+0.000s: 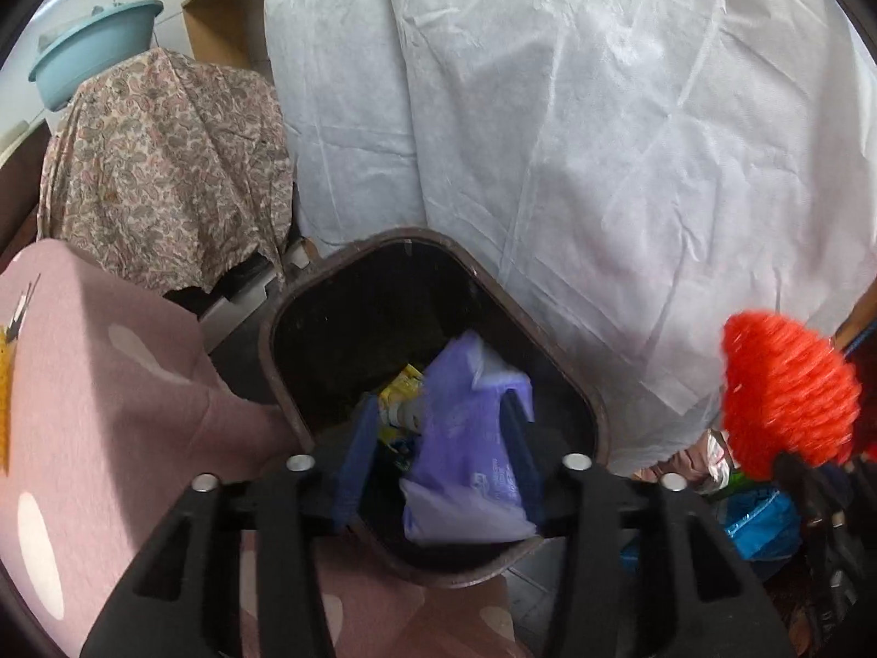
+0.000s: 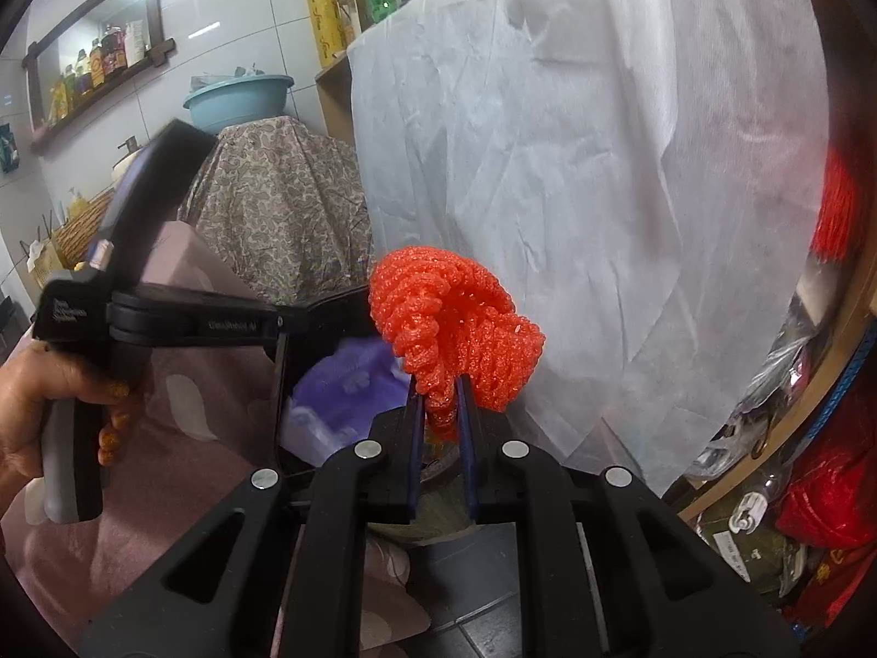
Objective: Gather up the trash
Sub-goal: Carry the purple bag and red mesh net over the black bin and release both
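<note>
- Purple plastic bag (image 1: 471,455): one, sitting between the fingers of your left gripper (image 1: 438,427) over the open mouth of the dark bin (image 1: 285,384). Jaws stand apart; I can't tell whether the right finger touches the bag, and the left one is clear of it.
- Bin count: one. Inside it you have one yellow wrapper (image 1: 397,392) below the purple bag.
- Orange foam net (image 2: 455,323): one, clenched at its narrow end by your right gripper (image 2: 441,411). Its flared body stands above the fingertips.
- From the left wrist view the same net (image 1: 786,389) sits right of the bin, not over it.
- Your hand (image 2: 49,400) grips the left tool's handle, seen from the right wrist view.
- Background: one white sheet (image 1: 575,137), one paisley cloth (image 1: 170,164), one teal basin (image 1: 93,49) on top of it.
</note>
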Demonstrator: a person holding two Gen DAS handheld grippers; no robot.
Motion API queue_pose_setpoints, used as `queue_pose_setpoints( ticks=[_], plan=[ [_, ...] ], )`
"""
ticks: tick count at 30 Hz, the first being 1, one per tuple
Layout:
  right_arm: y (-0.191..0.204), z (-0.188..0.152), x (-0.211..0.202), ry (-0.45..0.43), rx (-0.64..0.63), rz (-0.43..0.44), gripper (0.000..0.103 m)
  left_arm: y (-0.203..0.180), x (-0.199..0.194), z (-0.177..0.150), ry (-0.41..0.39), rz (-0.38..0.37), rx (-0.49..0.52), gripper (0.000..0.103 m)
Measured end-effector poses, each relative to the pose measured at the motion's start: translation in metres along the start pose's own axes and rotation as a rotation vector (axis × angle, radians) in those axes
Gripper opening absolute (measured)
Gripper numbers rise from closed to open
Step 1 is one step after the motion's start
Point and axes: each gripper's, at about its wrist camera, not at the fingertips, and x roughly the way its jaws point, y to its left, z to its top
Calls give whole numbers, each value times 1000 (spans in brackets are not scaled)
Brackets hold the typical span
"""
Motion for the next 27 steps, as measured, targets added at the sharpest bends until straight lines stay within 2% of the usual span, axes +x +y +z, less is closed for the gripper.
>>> queue_pose_setpoints(
  ticks=[2, 5, 7, 12, 18, 27],
  plan=[
    [1, -2, 9, 19, 4, 15, 12, 2, -7, 2, -14, -6, -2, 51],
    [5, -4, 26, 53, -2, 41, 12, 2, -24, -1, -74, -5, 15, 63],
    [10, -5, 37, 74, -7, 60, 12, 2, -36, -6, -105, 4, 32, 68],
    [20, -5, 70, 134, -1, 122, 12, 3, -60, -18, -146, -12, 29, 72],
    [31, -9, 119, 220, 11, 164, 12, 4, -87, -24, -218, 5, 52, 80],
    [52, -16, 170, 291, -27, 139, 12, 16, -106, -29, -246, 13, 48, 82]
  ],
)
